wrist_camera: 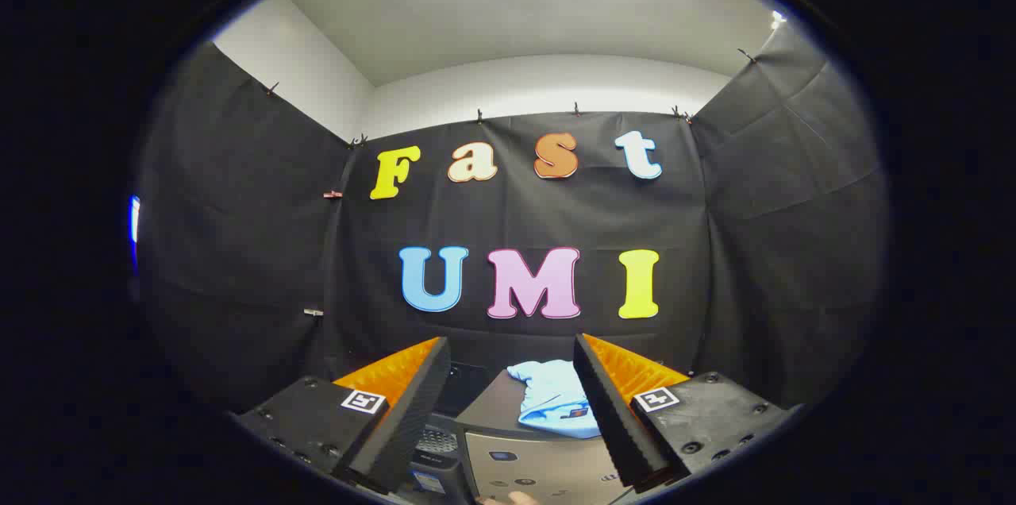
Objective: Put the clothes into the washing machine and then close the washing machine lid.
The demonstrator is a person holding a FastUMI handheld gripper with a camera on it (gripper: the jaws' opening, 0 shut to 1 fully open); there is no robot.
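A crumpled light-blue garment (556,402) lies on the dark flat top of the washing machine (496,403), between my fingers and closer to the right one. The machine's grey front panel (540,469) with small buttons sits just below the garment. My gripper (512,366) is open, its two fingers spread wide on either side of the machine's top, with nothing between the pads. The garment lies below and ahead of the fingertips, apart from them.
Black cloth walls close the booth on the left, back and right. A dark object with a label (435,465) stands by the left finger next to the machine. A fingertip of a person's hand (520,499) shows under the front panel.
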